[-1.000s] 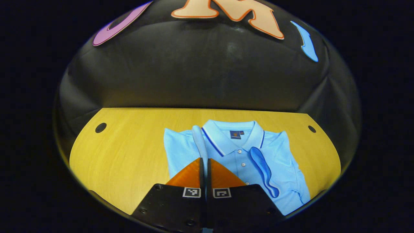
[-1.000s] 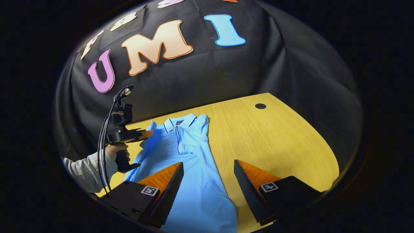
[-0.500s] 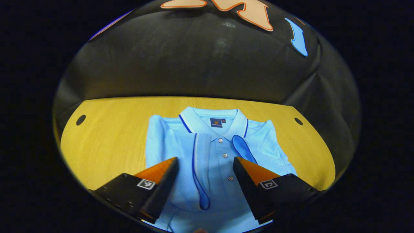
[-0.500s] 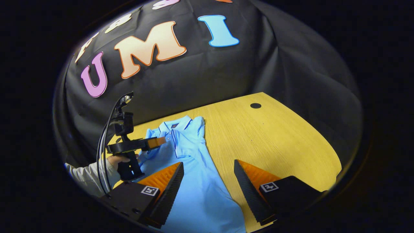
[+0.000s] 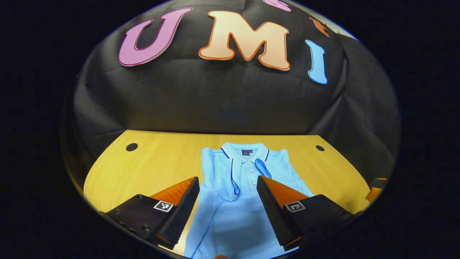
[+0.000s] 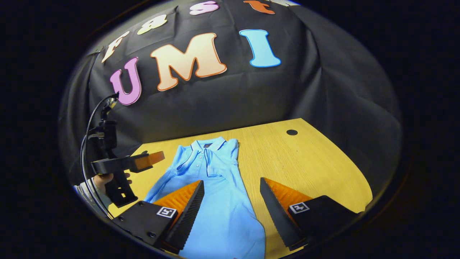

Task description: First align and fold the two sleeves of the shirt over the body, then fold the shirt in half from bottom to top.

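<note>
Both grippers stand spread and pinch nothing. Left gripper (image 5: 227,208) hangs above the lower body of the shirt (image 5: 248,187), and right gripper (image 6: 231,212) hangs above the hem part with one finger over the cloth and the other over the bare desk (image 6: 316,162).

The shirt lies flat, collar toward the far edge of the desk, hem toward the near edge. Both sleeves seem already laid over the chest.

I judge the shirt light, soft and limp; it will sag and slide on the smooth wood, so it is better to pinch the two hem corners together and lift evenly.

Left gripper view shows the collar, buttons and both folded sleeves from the front. Right gripper view shows the left gripper (image 6: 152,160) from the side, held by a hand (image 6: 102,178).
</note>
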A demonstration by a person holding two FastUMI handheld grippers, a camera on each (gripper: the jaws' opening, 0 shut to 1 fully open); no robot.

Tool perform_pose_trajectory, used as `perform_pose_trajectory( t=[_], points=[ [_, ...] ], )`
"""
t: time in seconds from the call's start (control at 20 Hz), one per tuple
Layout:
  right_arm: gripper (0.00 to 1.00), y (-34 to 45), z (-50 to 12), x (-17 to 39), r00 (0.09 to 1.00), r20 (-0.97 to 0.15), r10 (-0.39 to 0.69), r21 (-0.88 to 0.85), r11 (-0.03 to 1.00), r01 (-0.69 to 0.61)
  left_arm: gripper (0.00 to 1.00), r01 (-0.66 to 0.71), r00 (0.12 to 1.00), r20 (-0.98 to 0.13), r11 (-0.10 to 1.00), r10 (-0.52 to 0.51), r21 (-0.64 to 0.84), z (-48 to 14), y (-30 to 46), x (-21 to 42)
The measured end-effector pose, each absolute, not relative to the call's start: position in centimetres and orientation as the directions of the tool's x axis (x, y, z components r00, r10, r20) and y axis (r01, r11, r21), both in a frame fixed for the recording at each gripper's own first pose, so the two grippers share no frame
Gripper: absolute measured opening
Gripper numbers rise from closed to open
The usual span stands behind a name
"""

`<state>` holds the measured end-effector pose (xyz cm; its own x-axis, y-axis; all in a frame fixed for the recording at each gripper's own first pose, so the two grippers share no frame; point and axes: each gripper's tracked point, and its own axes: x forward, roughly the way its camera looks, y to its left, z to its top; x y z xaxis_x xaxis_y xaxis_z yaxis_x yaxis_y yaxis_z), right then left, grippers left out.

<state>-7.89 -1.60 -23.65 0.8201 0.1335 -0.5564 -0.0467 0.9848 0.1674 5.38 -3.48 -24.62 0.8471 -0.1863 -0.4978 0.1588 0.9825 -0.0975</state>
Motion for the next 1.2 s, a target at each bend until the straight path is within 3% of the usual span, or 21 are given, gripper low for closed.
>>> perform_pose_trajectory(
  t=[0.3,0.65,1.15,1.2],
  points=[
    [0.98,-2.8,-22.4,-12.5,0.82,-0.549,0.161,0.113,0.987,-0.118,0.96,0.139,0.862,-0.486,0.989,-0.148,-0.056,-22.4,-1.6,-3.7],
    [0.98,-4.3,-24.0,-18.0,0.805,-0.579,0.129,0.094,0.991,-0.091,0.96,0.114,0.817,-0.566,0.993,-0.111,-0.03,-25.4,0.6,-13.6],
    [0.98,-4.7,-30.0,-25.7,0.734,-0.675,0.071,0.044,0.997,-0.056,0.96,0.145,0.749,-0.656,0.989,-0.093,0.026,-30.4,2.5,-21.8],
    [0.93,-4.7,-30.7,-26.3,0.726,-0.685,0.063,0.038,0.998,-0.051,0.96,0.144,0.744,-0.663,0.989,-0.086,0.033,-31.1,2.7,-22.4]
  ],
)
